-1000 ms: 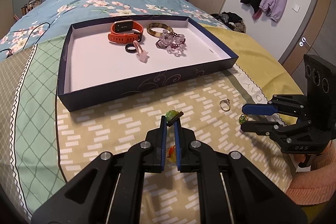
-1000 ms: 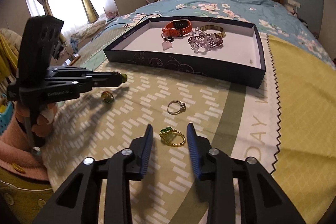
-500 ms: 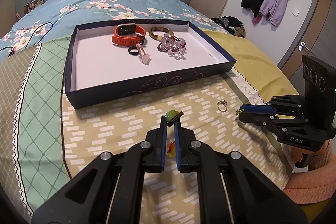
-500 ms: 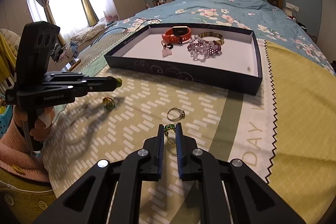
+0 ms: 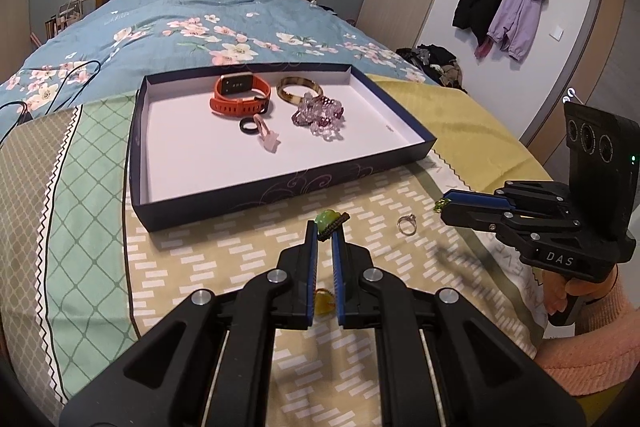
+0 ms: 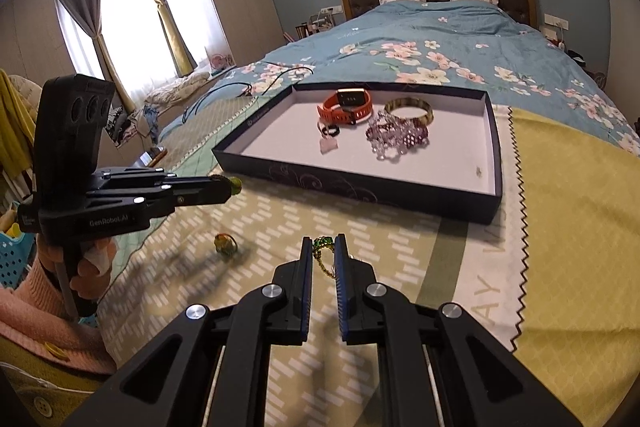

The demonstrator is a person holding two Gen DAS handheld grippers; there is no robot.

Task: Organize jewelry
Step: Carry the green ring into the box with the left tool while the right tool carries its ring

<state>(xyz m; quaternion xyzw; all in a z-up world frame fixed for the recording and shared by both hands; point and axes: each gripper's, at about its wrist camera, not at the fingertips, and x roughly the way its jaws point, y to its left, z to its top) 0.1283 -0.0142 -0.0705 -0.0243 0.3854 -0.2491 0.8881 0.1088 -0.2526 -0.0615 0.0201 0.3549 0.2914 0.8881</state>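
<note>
With the left gripper [image 5: 325, 227] pinching a green-stoned ring [image 5: 330, 219] and the right gripper [image 6: 323, 246] clamped on a gold chain ring [image 6: 322, 254], both at the tray's [image 5: 280, 183] six o'clock, either tip-held piece could slip off in transit.

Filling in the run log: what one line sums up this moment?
left gripper: shut on green bead piece | right gripper: shut on gold ring | loose: silver ring, yellow-green ring | tray: not reached
</note>
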